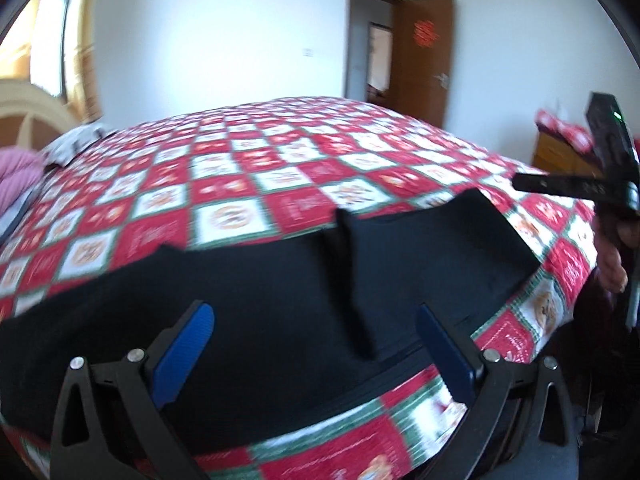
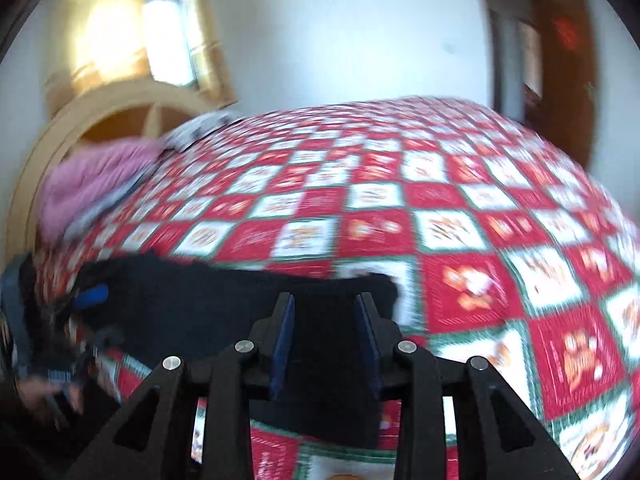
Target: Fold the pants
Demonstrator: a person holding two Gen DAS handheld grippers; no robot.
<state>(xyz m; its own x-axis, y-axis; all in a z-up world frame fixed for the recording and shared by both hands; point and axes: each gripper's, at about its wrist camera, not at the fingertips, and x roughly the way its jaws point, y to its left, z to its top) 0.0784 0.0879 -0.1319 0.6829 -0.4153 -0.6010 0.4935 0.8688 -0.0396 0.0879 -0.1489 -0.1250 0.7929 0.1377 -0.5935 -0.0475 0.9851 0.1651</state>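
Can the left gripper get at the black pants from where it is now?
Probably yes. The left gripper is open, its blue pads spread right over the black pants lying on the checkered bedspread. Nothing sits between them, though motion blur hides whether they touch.

Door sign (image 1: 425, 34): a red ornament hung on the brown door (image 1: 430, 80), its characters too blurred to be read.
Bedspread squares (image 1: 224, 216): the red-and-white checked bedspread carried printed emblems and lines of script, all smeared by motion, none legible.
Right wrist view: the same bedspread (image 2: 460, 240) was blurred throughout; no readable text.
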